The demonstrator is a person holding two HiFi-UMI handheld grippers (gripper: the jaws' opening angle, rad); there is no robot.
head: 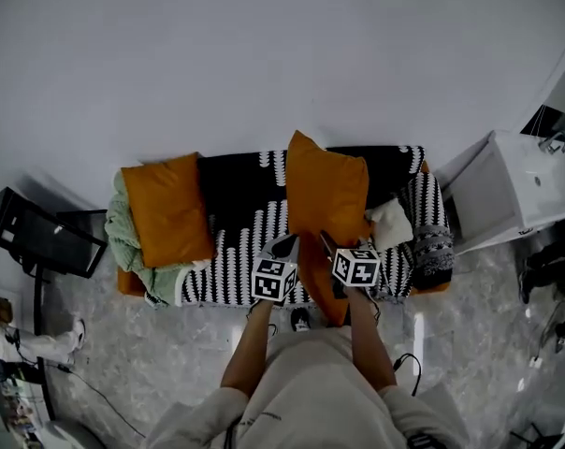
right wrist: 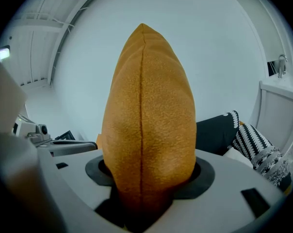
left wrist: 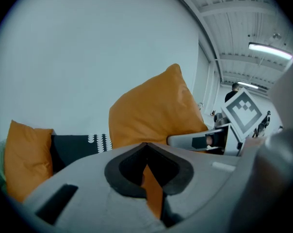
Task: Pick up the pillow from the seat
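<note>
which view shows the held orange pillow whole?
Head view: the pillow shows whole, upright over the sofa. Right gripper view sees it edge-on, seam and top corner only; left gripper view shows its upper part and a pinched strip.

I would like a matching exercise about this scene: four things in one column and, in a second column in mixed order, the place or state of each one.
1. middle orange fabric pillow
2. left orange fabric pillow
3. pale green crumpled blanket
4. white box-shaped cabinet

A. stands past the right end of the black-and-white patterned sofa
B. clamped by the left gripper and the right gripper
C. bunched at the sofa's left edge
D. lies on the sofa's left part, ungripped

Pairs: 1-B, 2-D, 3-C, 4-A
</note>
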